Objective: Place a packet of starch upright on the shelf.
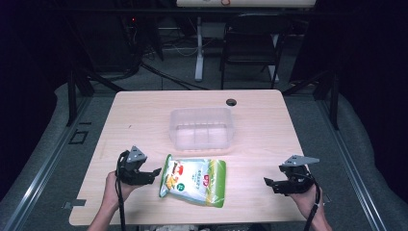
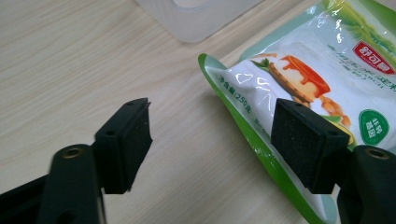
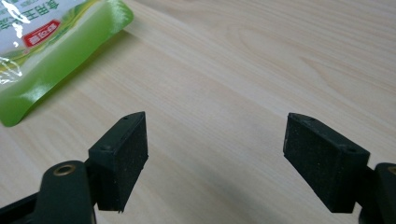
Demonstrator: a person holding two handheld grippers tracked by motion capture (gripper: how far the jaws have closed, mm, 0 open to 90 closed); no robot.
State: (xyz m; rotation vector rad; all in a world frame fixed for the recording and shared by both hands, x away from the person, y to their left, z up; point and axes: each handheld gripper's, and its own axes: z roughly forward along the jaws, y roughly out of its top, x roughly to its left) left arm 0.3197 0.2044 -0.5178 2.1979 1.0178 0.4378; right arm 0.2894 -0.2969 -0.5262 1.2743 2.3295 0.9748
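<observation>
Both grippers wide open, empty; L gripper (image 1: 155, 172) beside pouch (image 1: 195, 181) edge, R gripper (image 1: 266, 181) well apart.

- A light wooden tabletop (image 1: 269, 130) with a small dark round hole (image 1: 231, 102) near its far edge.
- A dark folding chair (image 1: 250, 45) on the grey floor beyond.
- A white table leg (image 1: 198, 48) beside it.
</observation>
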